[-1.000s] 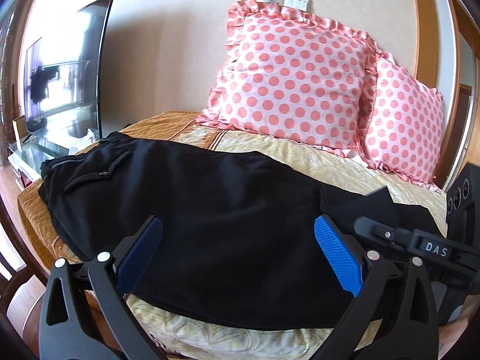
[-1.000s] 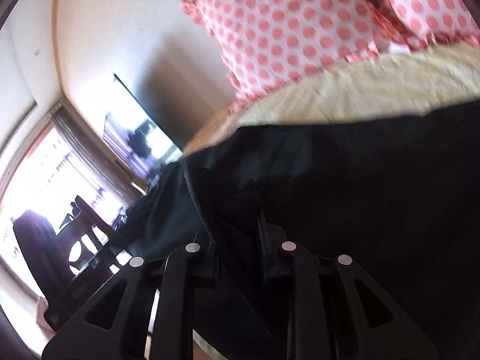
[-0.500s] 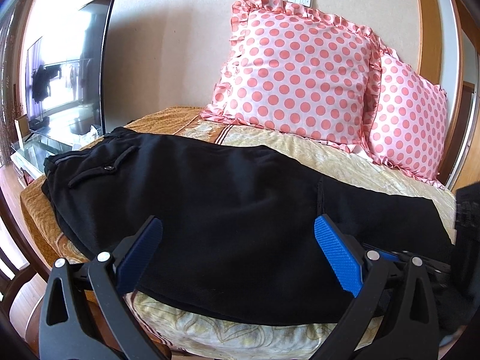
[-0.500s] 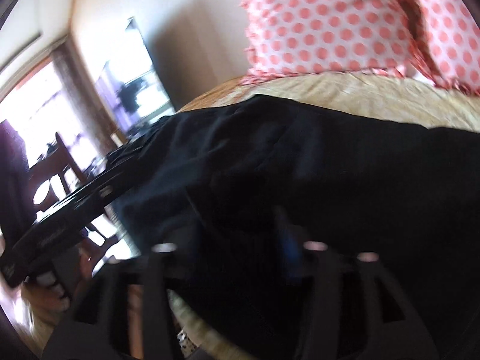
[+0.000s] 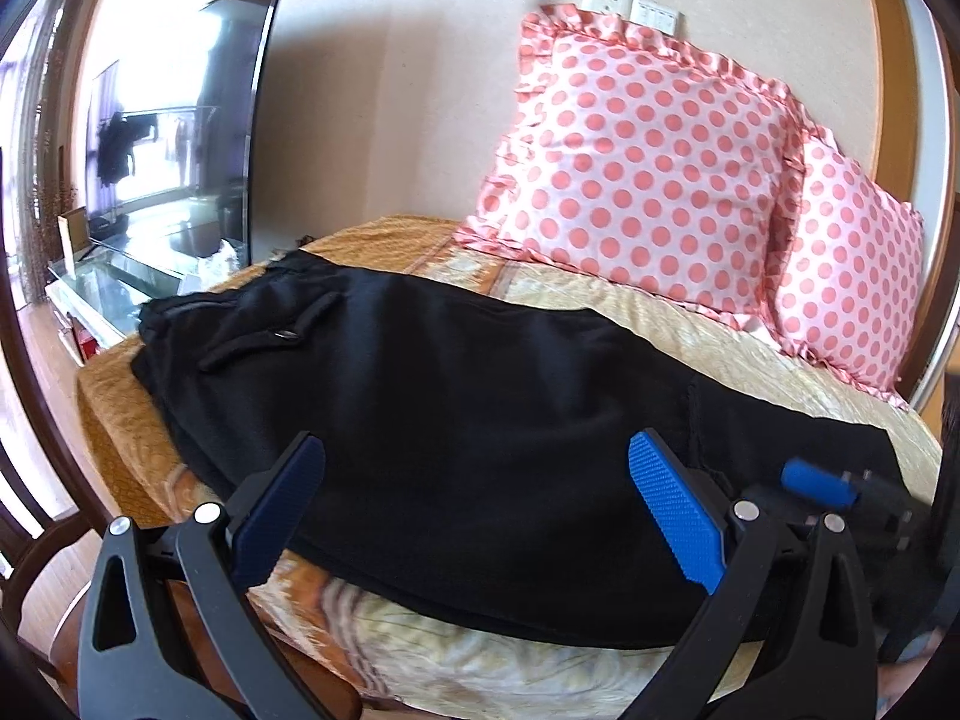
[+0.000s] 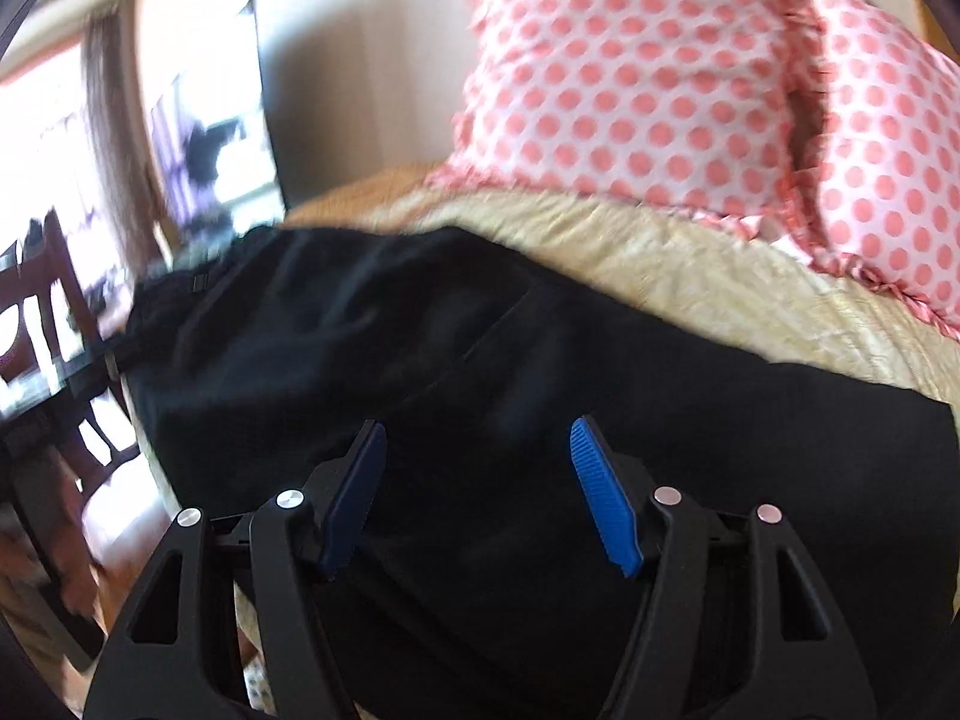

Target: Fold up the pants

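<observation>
Black pants [image 5: 456, 408] lie flat across the bed, waistband and back pocket at the far left, leg ends at the right. They also fill the right wrist view [image 6: 480, 420]. My left gripper [image 5: 474, 480] is open and empty, held just above the pants' near edge. My right gripper [image 6: 474, 468] is open and empty over the leg part; it also shows in the left wrist view [image 5: 840, 498] at the right, low over the leg ends.
Two pink polka-dot pillows [image 5: 648, 180] lean on the wall behind the pants. The yellow bedspread [image 5: 720, 348] shows around them. A TV [image 5: 180, 120] on a glass stand is at the left. A dark wooden chair [image 6: 54, 324] stands beside the bed.
My right gripper was shut on a pants leg and carried it over; it has now opened and let go. The pants lie flatter. The left gripper stayed open and rose slightly.
</observation>
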Motion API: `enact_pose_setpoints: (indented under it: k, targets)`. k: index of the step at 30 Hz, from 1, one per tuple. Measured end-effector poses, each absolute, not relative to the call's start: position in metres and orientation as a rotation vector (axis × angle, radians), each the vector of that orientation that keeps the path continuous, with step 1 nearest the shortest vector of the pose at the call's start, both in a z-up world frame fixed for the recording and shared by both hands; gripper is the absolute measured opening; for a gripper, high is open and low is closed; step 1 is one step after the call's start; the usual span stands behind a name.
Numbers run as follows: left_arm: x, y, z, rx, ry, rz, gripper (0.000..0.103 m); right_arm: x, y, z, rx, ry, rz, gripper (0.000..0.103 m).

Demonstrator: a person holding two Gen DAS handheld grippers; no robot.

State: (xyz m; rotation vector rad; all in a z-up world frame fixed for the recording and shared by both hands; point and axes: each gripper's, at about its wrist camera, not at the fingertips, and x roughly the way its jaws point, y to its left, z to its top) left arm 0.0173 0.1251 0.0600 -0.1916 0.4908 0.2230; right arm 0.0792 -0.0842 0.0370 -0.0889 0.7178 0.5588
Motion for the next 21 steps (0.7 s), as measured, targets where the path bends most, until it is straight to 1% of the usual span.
enact_pose_setpoints:
  k: [3, 7, 15, 18, 21]
  targets:
    - [0.014, 0.139, 0.063, -0.192, 0.485, 0.255, 0.101, 0.066, -0.086, 0.033, -0.091, 0.699, 0.557, 0.066]
    - [0.009, 0.181, 0.068, -0.263, 0.486, 0.324, 0.101, 0.056, -0.088, 0.028, -0.116, 0.679, 0.554, 0.066]
    - [0.002, 0.293, 0.062, -0.615, 0.534, 0.331, 0.101, 0.058, -0.089, 0.028, -0.113, 0.670, 0.561, 0.067]
    - [0.007, 0.315, 0.053, -0.723, 0.560, 0.276, 0.101, 0.058, -0.090, 0.027, -0.111, 0.668, 0.563, 0.068]
    - [0.016, 0.325, 0.046, -0.759, 0.590, 0.234, 0.101, 0.058, -0.090, 0.027, -0.112, 0.668, 0.562, 0.068]
